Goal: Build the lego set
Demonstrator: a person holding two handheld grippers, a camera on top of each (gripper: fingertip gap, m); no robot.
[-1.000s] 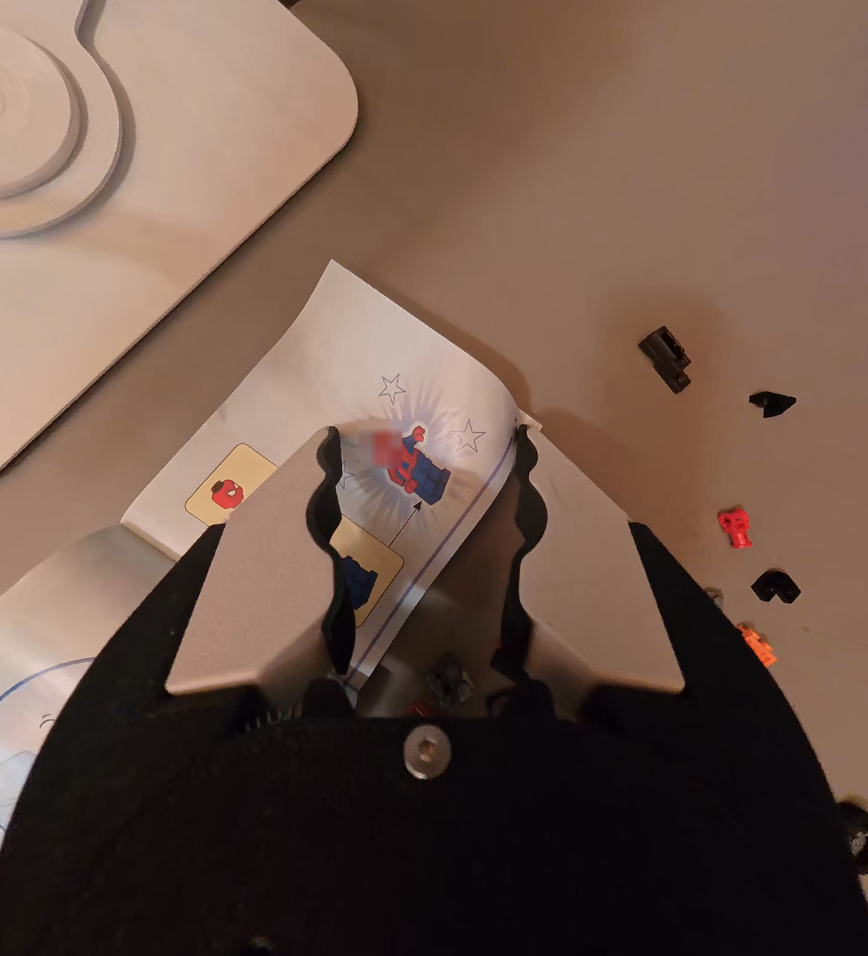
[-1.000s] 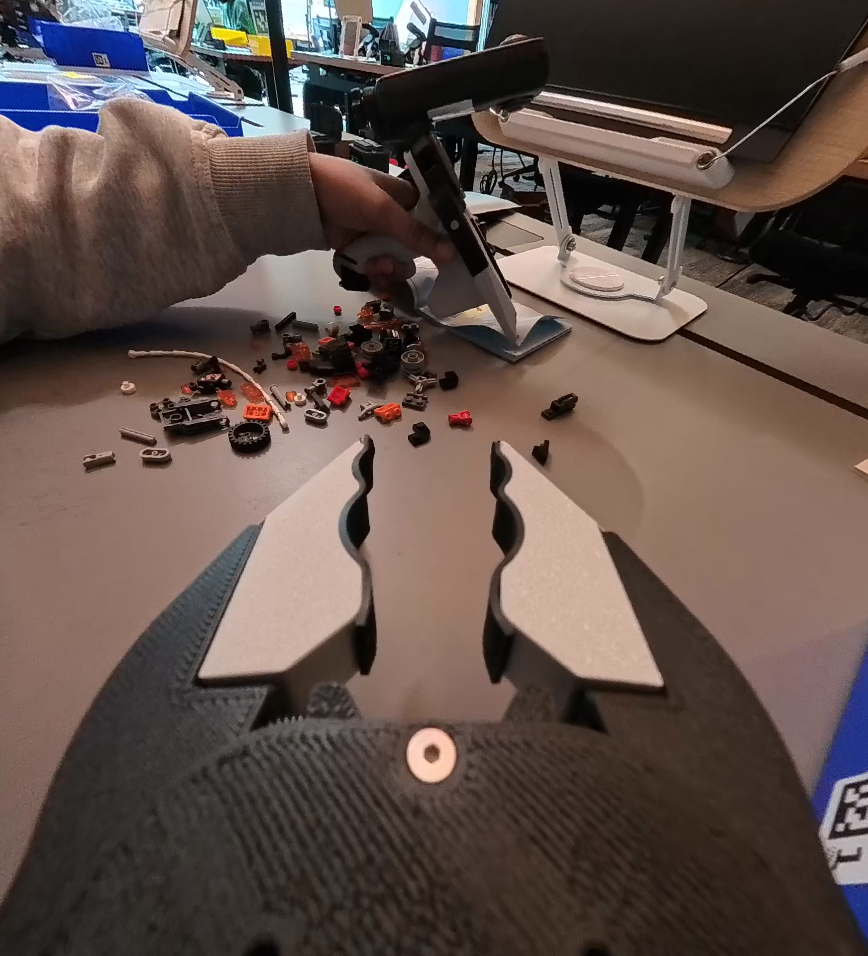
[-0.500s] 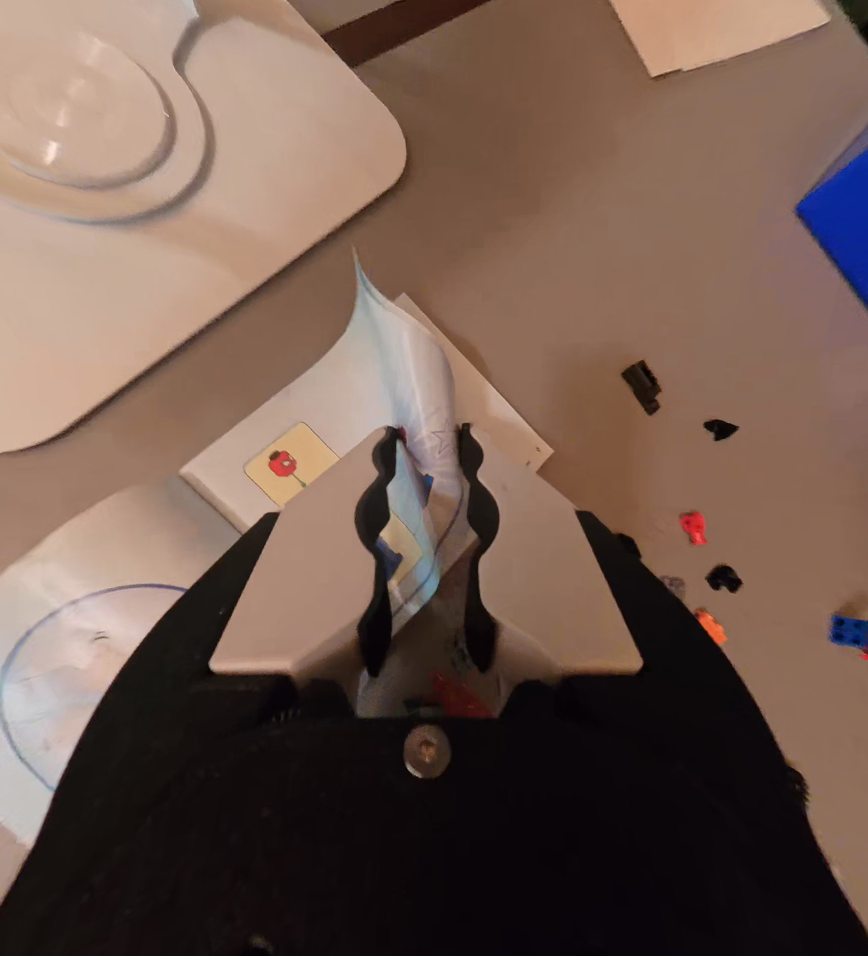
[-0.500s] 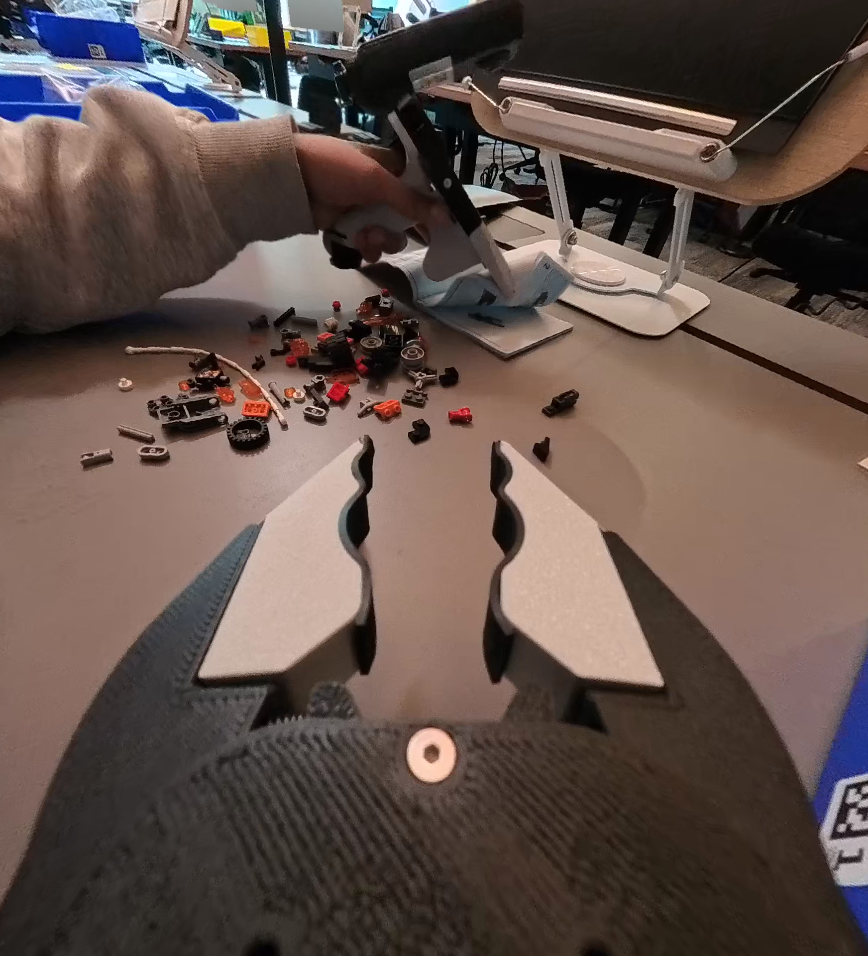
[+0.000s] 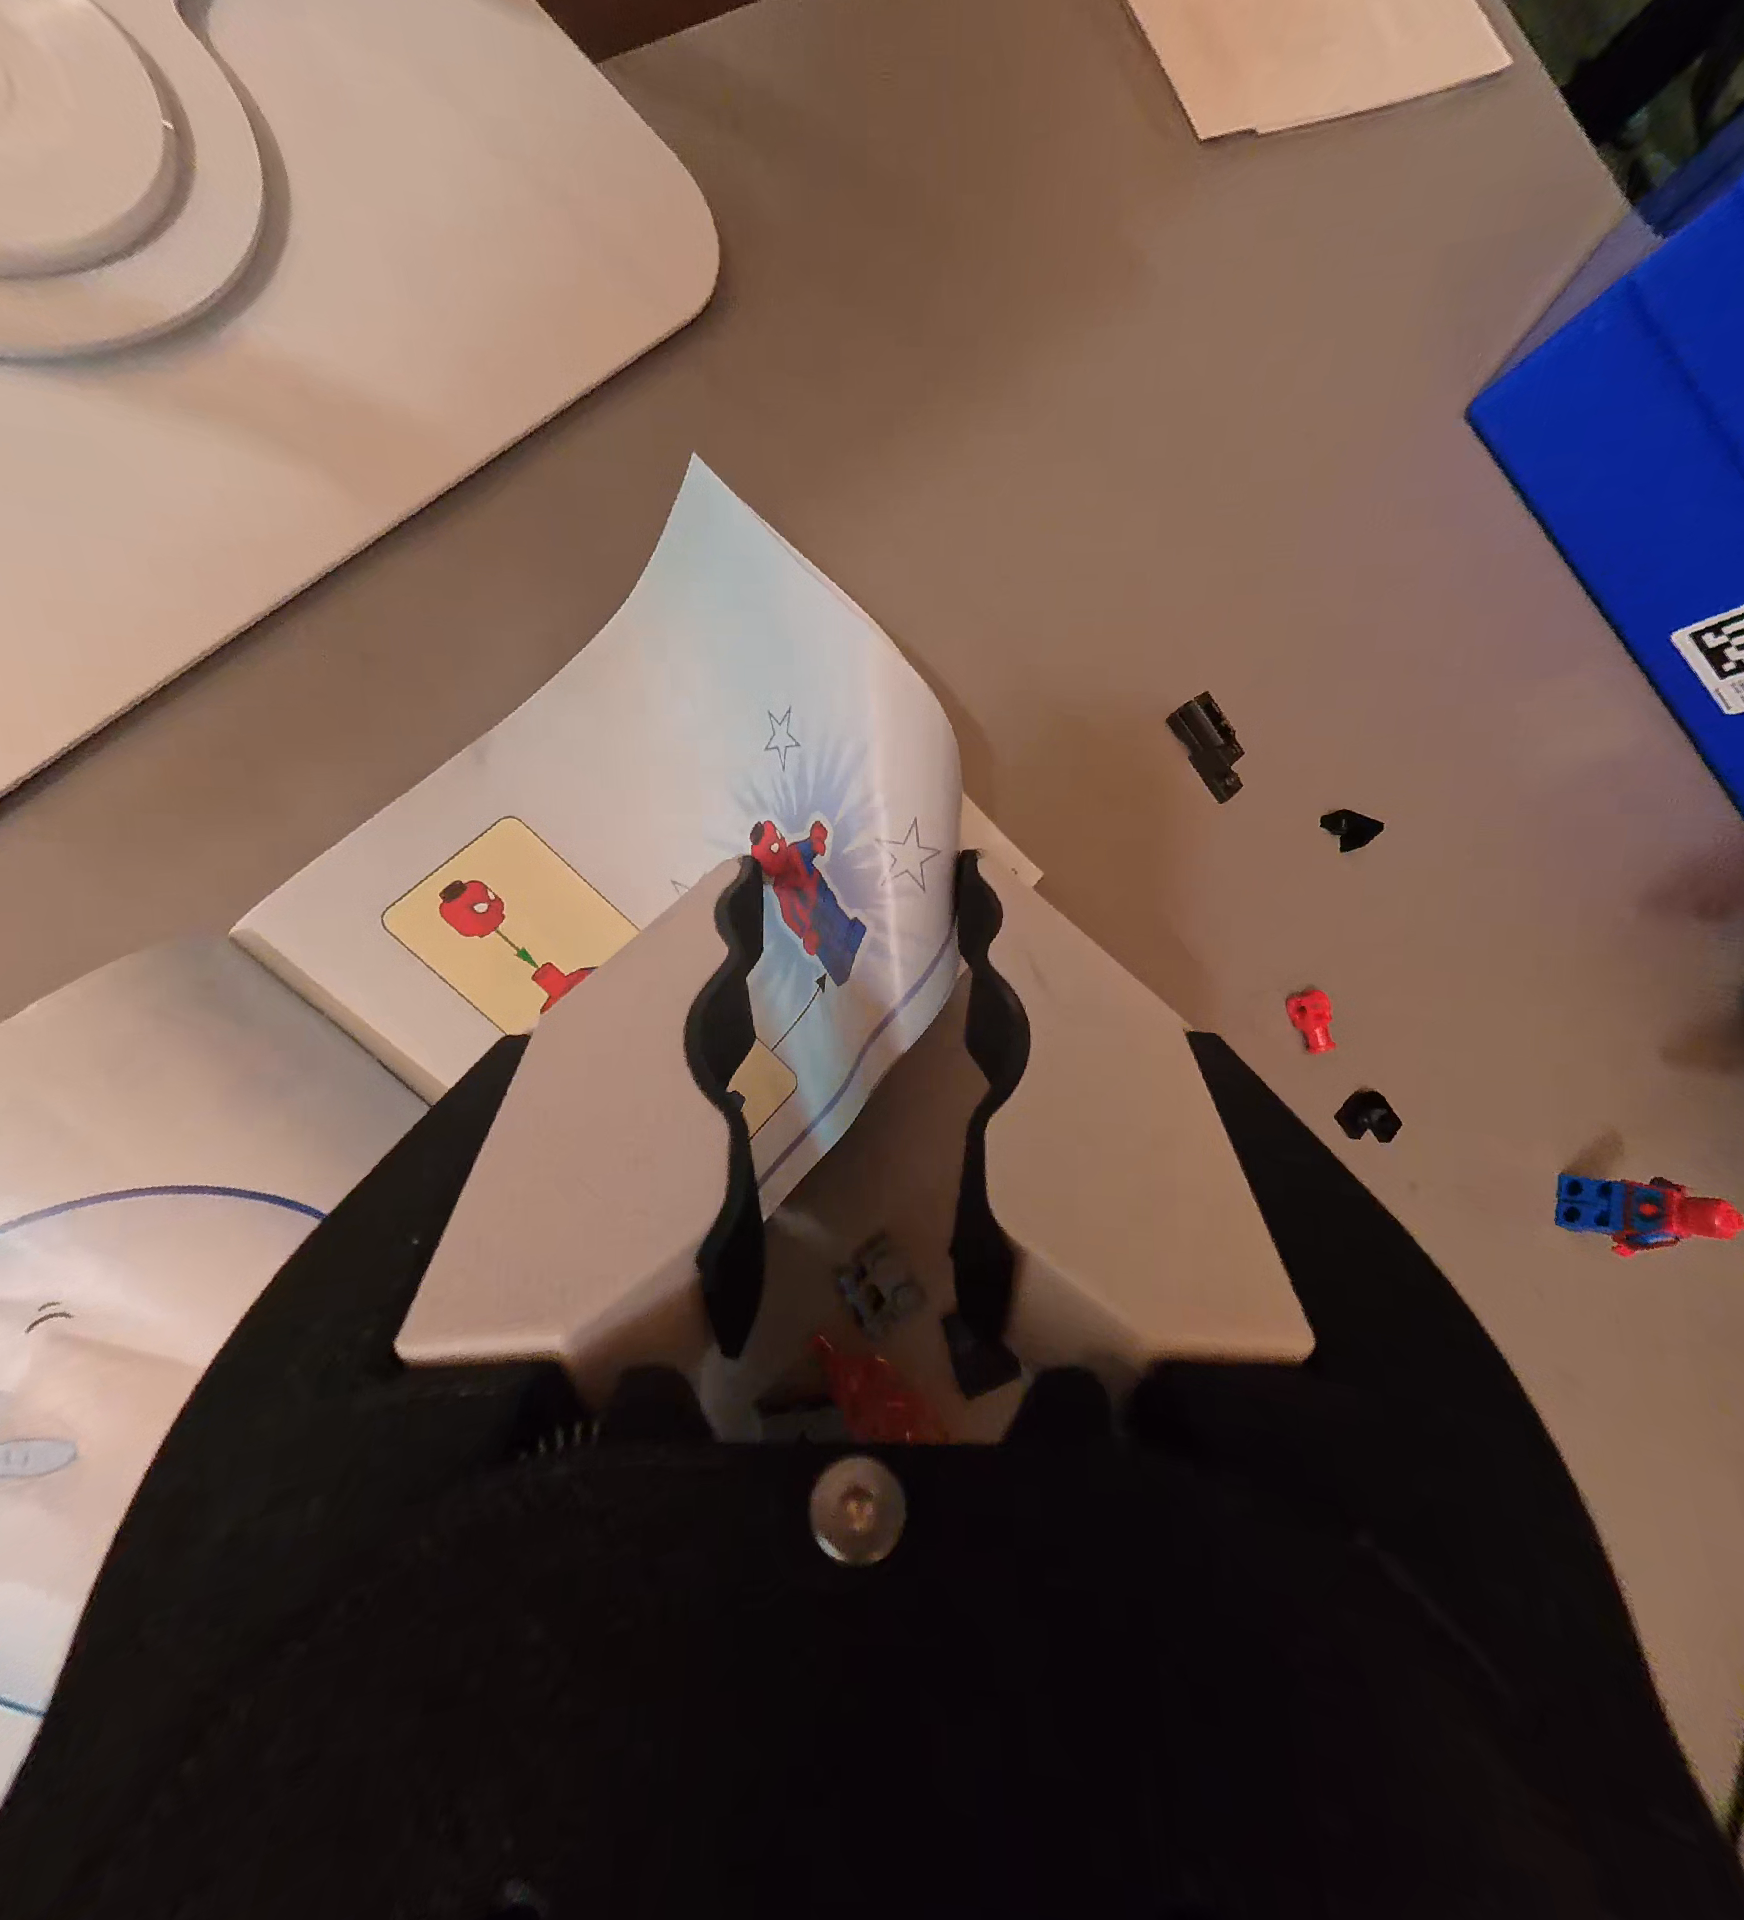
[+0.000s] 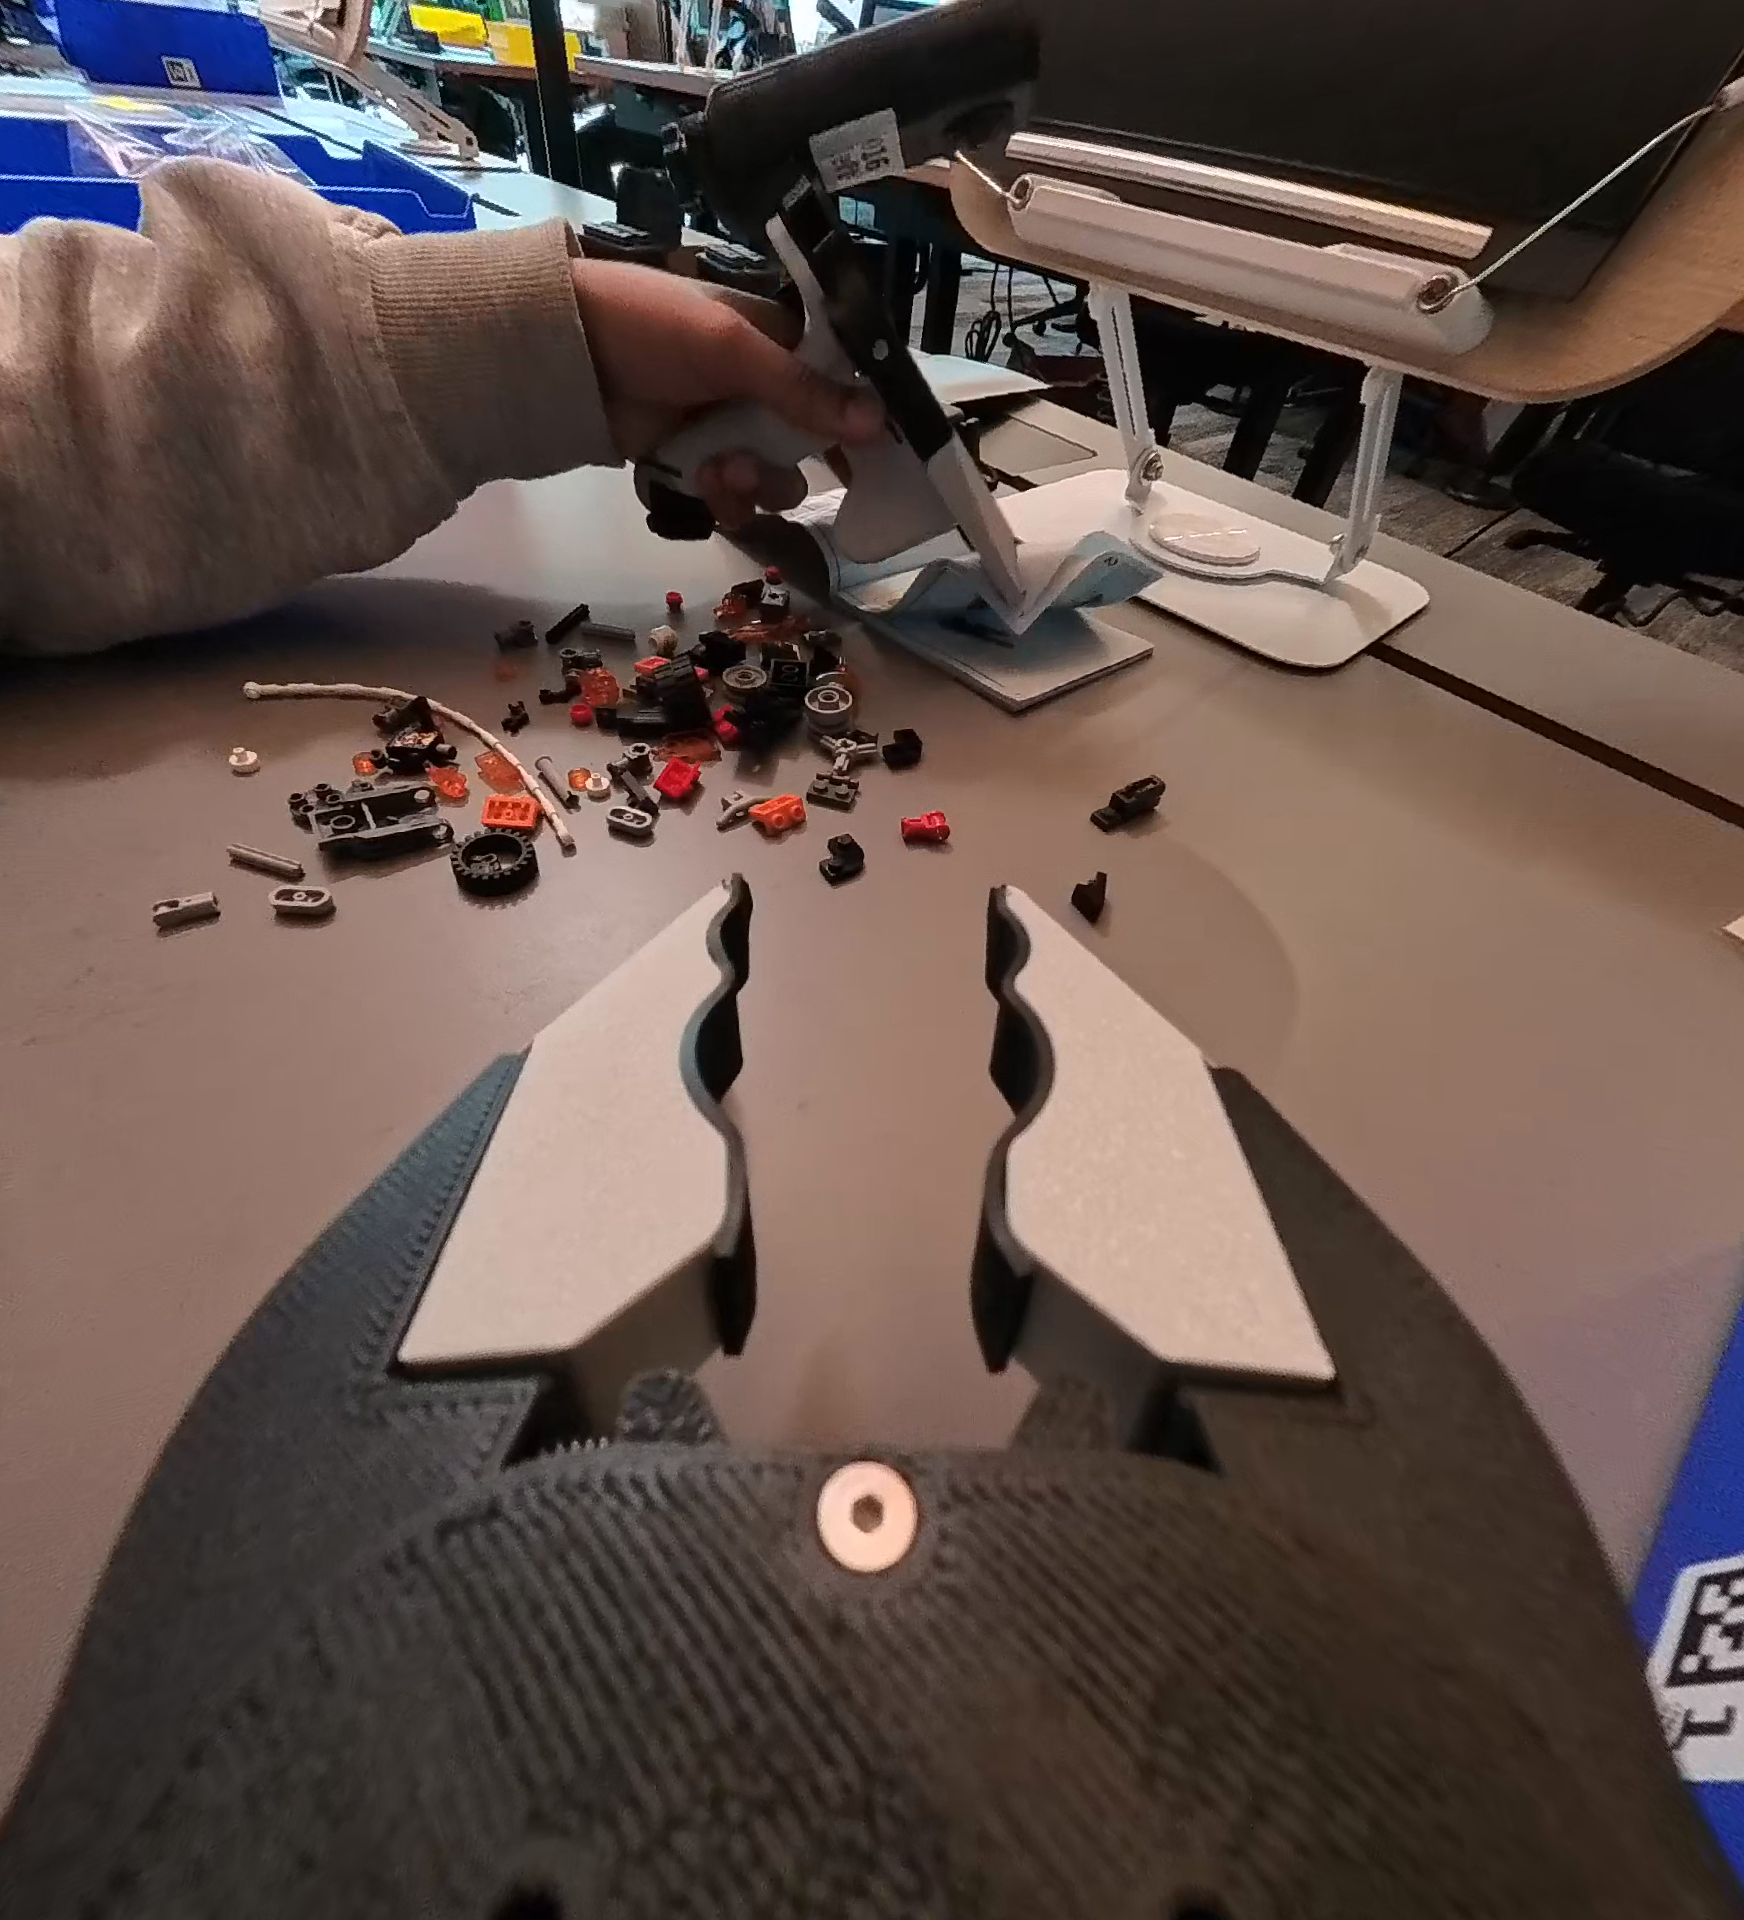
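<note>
My left gripper (image 5: 855,873) is open, pointing down over the open instruction booklet (image 5: 639,748). One page curls up between and behind its jaws, held by neither. In the right wrist view its tip (image 6: 1008,597) touches the booklet (image 6: 1055,665). My right gripper (image 6: 866,904) is open and empty, low over bare table. A pile of small black, red, orange and grey Lego pieces (image 6: 702,707) lies ahead of it. A red and blue minifigure (image 5: 1647,1216) lies on the table to the right of the left gripper. A small red piece (image 6: 925,826) and black pieces (image 6: 1128,802) lie apart from the pile.
A white stand base (image 5: 224,312) sits just beyond the booklet, holding a tilted board (image 6: 1367,260). A blue box with a marker tag (image 5: 1699,468) is at the right. Loose paper (image 5: 1315,52) lies at the far edge. A person's sleeve (image 6: 172,416) reaches in from the left.
The left gripper closed on the booklet page and lifted it, then opened again; the page now stands curled and free. The right gripper has not moved.
</note>
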